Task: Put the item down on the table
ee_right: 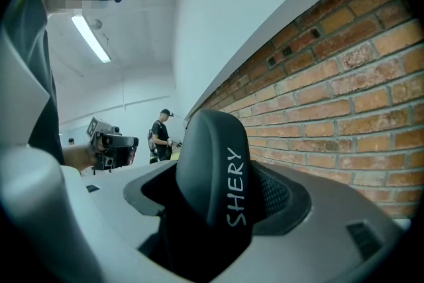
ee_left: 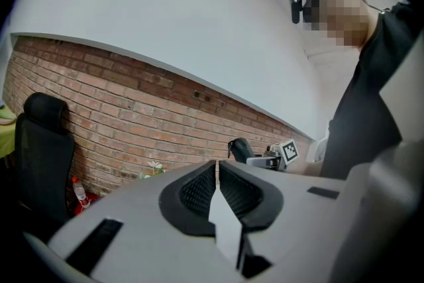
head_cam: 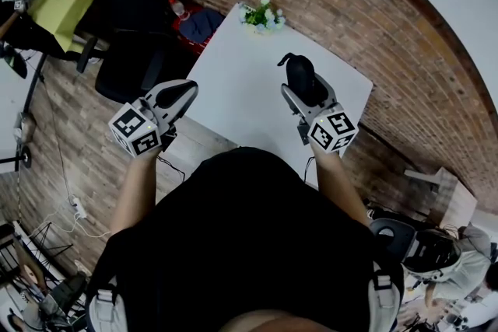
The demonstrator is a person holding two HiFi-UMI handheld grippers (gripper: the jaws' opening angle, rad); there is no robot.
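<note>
My right tongs (head_cam: 305, 85) are clamped on the black item (ee_right: 212, 169), a smooth rounded thing with "SHERY" printed in white up its side. It fills the gap between the jaws and sticks out past them. From the head view I see it held over the right part of the white table (head_cam: 233, 101), not set down on it. My left tongs (ee_left: 217, 182) are closed, the two ribbed pads touching with nothing between them, and they hang at the table's left edge, well apart from the right pair. A small potted plant (head_cam: 263, 15) stands at the table's far corner, and a black office chair (head_cam: 136, 27) sits off to the left beside the table
</note>
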